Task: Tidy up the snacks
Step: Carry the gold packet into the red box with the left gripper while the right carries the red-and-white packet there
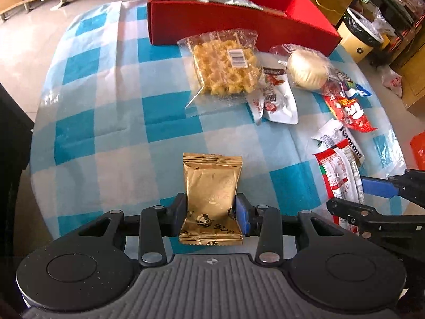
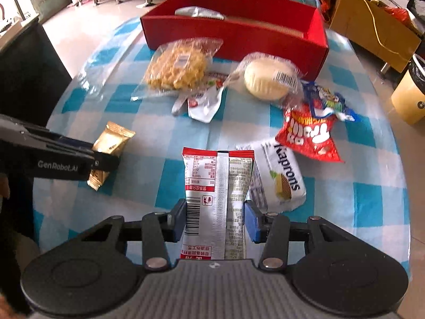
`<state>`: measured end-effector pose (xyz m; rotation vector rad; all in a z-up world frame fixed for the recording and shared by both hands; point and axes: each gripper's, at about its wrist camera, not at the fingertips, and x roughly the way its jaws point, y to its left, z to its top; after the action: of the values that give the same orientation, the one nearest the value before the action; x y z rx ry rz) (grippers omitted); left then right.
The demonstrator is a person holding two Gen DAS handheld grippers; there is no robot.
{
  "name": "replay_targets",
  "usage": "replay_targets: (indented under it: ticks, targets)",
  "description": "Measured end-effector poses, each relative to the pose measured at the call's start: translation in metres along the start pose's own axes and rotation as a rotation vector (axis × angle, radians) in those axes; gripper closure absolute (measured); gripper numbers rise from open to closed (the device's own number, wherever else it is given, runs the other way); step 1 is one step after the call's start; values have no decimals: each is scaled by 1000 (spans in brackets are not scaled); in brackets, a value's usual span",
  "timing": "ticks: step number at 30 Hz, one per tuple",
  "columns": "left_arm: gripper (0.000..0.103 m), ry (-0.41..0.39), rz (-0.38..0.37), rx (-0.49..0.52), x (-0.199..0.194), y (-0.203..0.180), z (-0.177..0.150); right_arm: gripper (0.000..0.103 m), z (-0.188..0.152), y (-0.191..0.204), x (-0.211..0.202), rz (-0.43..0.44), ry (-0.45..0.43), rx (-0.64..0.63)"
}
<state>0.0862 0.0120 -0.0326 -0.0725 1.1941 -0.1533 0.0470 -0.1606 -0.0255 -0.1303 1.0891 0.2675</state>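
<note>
- Our left gripper (image 1: pixel 211 211) pinches a gold foil snack packet (image 1: pixel 211 199) between its pads, above the blue-and-white checked tablecloth (image 1: pixel 106 122).
- Our right gripper (image 2: pixel 214 216) is clamped on a red-and-white snack packet (image 2: pixel 216 202), printed back facing us.
- A white Kaprons packet (image 2: pixel 281 175) lies just beside it on the cloth.
- Farther off sit a clear bag of yellow puffed snacks (image 2: pixel 176 67), a wrapped pale bun (image 2: pixel 265 79) and a red crisps bag (image 2: pixel 310 135).
- The red box (image 2: pixel 233 40) stands behind them, a silver packet (image 2: pixel 199 12) inside.
</note>
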Motion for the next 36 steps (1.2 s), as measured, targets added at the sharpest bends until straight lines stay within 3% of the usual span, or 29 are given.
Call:
replay_targets:
  ticks: [18, 36]
  targets:
    - [56, -111, -10, 3, -27, -22, 38, 62, 41, -24, -13, 35, -115, 46]
    - [55, -243, 18, 48, -34, -50, 122, 62, 118, -62, -16, 27, -231, 77]
